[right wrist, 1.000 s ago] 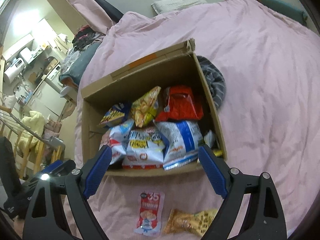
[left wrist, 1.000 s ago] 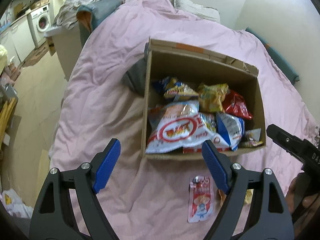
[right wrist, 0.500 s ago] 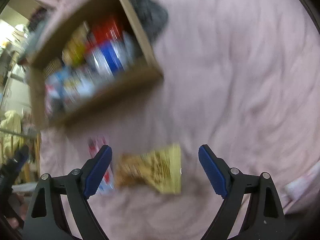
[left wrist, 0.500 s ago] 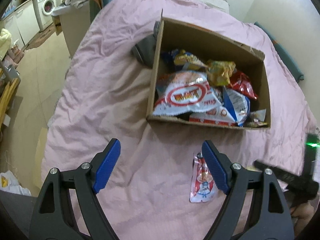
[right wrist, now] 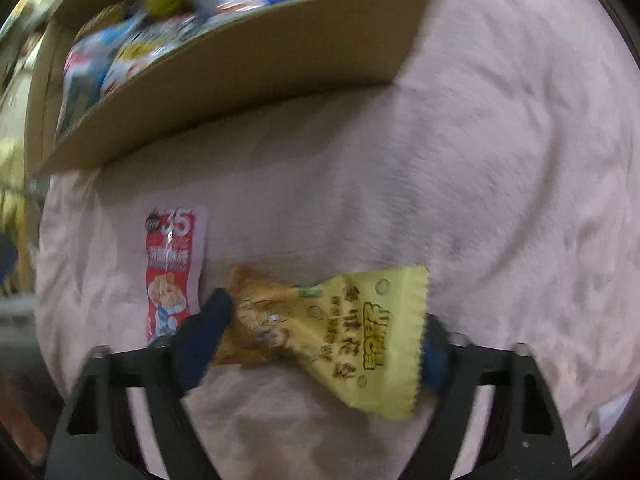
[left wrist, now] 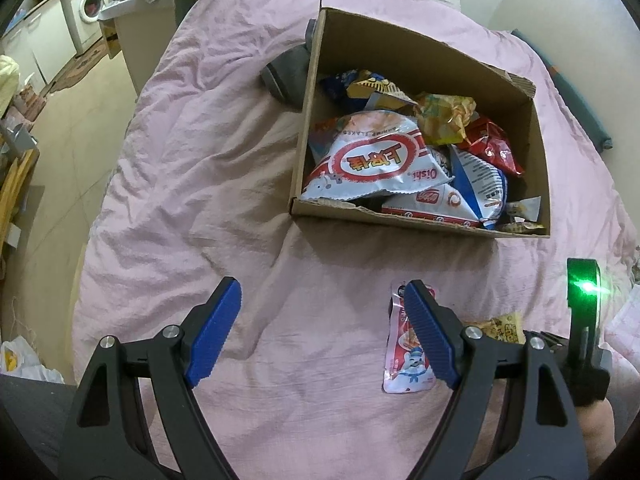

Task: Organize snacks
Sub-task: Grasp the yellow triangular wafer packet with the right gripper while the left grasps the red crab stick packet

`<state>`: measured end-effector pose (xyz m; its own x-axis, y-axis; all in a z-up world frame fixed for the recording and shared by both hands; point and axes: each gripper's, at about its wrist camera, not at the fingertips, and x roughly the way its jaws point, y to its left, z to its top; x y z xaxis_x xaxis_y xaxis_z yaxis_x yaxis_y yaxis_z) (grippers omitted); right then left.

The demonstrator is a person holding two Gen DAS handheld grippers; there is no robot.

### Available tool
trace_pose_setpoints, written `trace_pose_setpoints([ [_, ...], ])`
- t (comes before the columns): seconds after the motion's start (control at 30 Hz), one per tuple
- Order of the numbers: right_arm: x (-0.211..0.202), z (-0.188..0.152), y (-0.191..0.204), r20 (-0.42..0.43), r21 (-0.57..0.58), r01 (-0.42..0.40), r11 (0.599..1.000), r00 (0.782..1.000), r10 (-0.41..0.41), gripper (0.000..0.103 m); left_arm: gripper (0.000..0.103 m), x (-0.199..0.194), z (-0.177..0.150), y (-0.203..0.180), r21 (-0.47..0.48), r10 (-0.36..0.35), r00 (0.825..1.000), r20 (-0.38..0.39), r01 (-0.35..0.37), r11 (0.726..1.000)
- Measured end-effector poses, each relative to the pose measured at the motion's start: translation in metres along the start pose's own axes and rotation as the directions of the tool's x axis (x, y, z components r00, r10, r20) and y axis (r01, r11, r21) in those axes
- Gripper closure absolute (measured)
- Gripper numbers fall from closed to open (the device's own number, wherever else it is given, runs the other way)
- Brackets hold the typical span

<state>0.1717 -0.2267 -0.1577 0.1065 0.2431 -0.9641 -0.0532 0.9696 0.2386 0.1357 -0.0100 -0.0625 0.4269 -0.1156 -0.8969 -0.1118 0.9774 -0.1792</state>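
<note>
A second ago the right gripper looked into the cardboard box from above, with the two loose packets low in its view; now it points steeply down at the pink blanket and the yellow packet fills the space between its blue pads. Its jaws have just been closing: the left pad touches the packet's brown end, while the other pad is mostly hidden behind the yellow serrated edge, so I cannot tell whether the packet is truly clamped. The picture is blurred. Just left of the yellow packet lies the red and white pouch, flat on the blanket and nearly touching it. The left gripper has sunk slightly closer to the blanket and stands wide apart as before, holding nothing; its right pad overlaps the red pouch in the view, though contact cannot be judged. Beyond the packets the box sits on the blanket, full of snack bags, a large white one with a red oval in front. A washing machine stands far off at the left.
</note>
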Motion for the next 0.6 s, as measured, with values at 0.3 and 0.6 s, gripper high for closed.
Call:
trace_pose_setpoints([
  [0.3,-0.02,-0.009,0.0,0.038,-0.022,-0.066,0.998,0.997,0.066,0.074,0.022,0.015,-0.002,-0.006,-0.017,0.002,0.999,-0.046,-0.003,1.0],
  [0.6,-0.072,-0.009,-0.035,0.222,0.066,-0.12,0.991,0.97,0.103,0.075,0.022,0.047,-0.019,-0.046,0.106,0.002,0.991,-0.132,0.013,0.994],
])
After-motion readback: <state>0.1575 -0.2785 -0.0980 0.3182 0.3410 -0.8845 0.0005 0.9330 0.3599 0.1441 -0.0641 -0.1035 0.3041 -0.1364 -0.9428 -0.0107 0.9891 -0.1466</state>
